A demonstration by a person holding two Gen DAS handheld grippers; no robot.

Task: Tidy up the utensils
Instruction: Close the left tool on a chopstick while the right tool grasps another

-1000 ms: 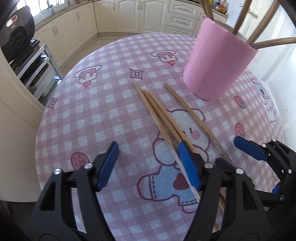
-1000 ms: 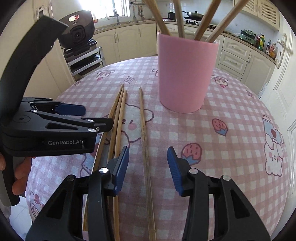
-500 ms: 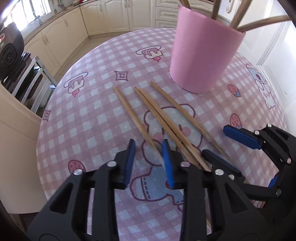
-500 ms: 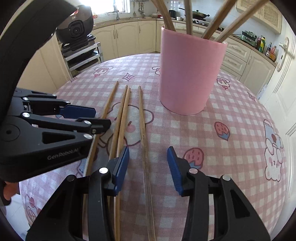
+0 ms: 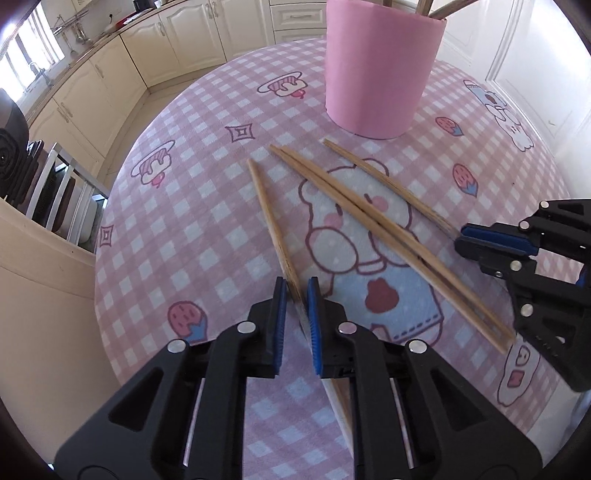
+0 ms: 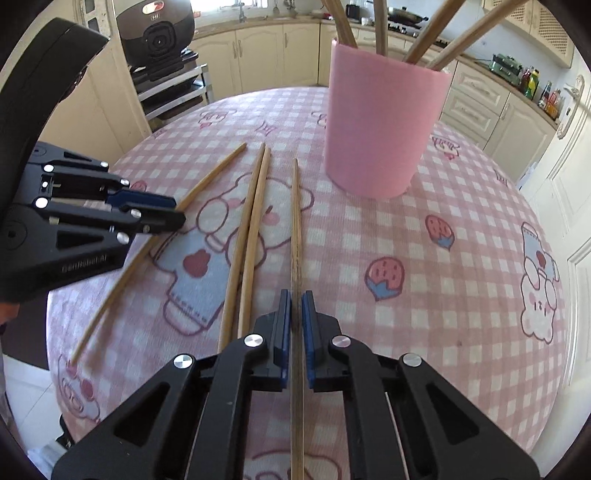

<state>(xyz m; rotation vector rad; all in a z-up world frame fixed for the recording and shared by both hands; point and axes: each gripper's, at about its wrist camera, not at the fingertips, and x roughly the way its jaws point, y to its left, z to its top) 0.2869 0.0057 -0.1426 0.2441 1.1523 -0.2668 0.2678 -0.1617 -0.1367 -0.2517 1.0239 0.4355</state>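
Four wooden chopsticks lie on the pink checked tablecloth [image 5: 192, 229] in front of a pink cup [image 5: 380, 74] that holds several more. My left gripper [image 5: 296, 299] points down over the leftmost chopstick [image 5: 271, 221]. Its jaws are closing, the stick runs slantwise between the blue pads, and a small gap still shows on the left side. My right gripper [image 6: 296, 306] is shut on the rightmost chopstick [image 6: 295, 221], with its pads pressed on the near part. Between the two lies a pair of chopsticks [image 6: 251, 229] side by side, untouched. The pink cup [image 6: 380, 125] stands just beyond their far tips.
The round table's edge [image 5: 107, 280] drops off close to the left. A rice cooker [image 6: 159, 33] sits on a metal rack beyond it. Cream kitchen cabinets [image 5: 192, 40] line the back and a white door [image 6: 576, 206] stands at the right. My two grippers work close together.
My left gripper's jaws narrowed from wide open to nearly together around the leftmost chopstick, which now lies apart from the pair. My right gripper's jaws closed onto the rightmost chopstick.
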